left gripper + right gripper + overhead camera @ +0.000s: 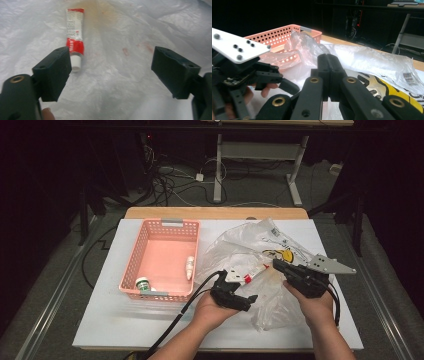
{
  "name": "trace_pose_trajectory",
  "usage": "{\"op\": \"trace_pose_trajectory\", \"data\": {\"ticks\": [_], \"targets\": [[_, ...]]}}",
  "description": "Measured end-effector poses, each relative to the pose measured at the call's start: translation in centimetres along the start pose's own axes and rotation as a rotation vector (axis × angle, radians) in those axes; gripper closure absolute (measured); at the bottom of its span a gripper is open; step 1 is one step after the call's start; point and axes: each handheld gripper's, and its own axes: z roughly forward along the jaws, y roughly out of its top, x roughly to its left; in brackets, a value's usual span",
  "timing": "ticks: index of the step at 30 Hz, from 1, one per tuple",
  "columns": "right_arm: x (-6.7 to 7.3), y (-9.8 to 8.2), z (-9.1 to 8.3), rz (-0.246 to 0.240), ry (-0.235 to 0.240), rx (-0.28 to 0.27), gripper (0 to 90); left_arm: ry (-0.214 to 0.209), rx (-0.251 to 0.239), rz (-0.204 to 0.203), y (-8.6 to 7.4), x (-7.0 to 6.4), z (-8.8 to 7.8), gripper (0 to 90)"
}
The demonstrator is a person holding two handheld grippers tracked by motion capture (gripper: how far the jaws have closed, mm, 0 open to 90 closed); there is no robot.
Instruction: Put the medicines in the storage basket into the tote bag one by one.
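A red and white tube [254, 276] lies on a crumpled clear plastic bag [250, 245] at the table's middle right. In the left gripper view the tube [75, 32] rests flat on the bag [120, 87], its white cap just beside one jaw. My left gripper [112, 67] hovers over it, open wide, with nothing between the pads. In the high view the left gripper [239, 287] sits just left of the tube. My right gripper [276, 264] is shut, its tips against the bag's film [372, 60]. Whether the right gripper [328, 58] pinches a fold I cannot tell.
A pink perforated basket [131, 265] stands left of the bag, holding a small white bottle [190, 267] and a green-lidded jar [143, 284]. The white tabletop [125, 320] is bare near the front left. Beyond the far edge lie cables and desk legs.
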Motion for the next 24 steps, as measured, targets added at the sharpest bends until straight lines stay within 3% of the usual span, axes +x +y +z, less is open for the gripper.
{"op": "trace_pose_trajectory", "data": {"ticks": [3,6,11,24], "targets": [[0.0,0.0,0.0,0.000,-0.001,0.001,90.0,-0.010,-0.016,0.010,-0.4,-0.3,-0.6,13.5],[0.1,0.0,0.0,-0.002,-0.004,0.001,90.0,-0.026,-0.026,-0.005,-0.8,-0.4,-1.1,7.1],[0.1,0.0,0.0,-0.001,-0.004,0.001,90.0,-0.021,-0.029,0.004,-1.4,-0.6,-1.9,0.0],[0.1,0.0,0.0,-0.004,-0.006,0.001,90.0,-0.014,-0.067,0.036,-2.6,-1.4,-5.4,0.0]]}}
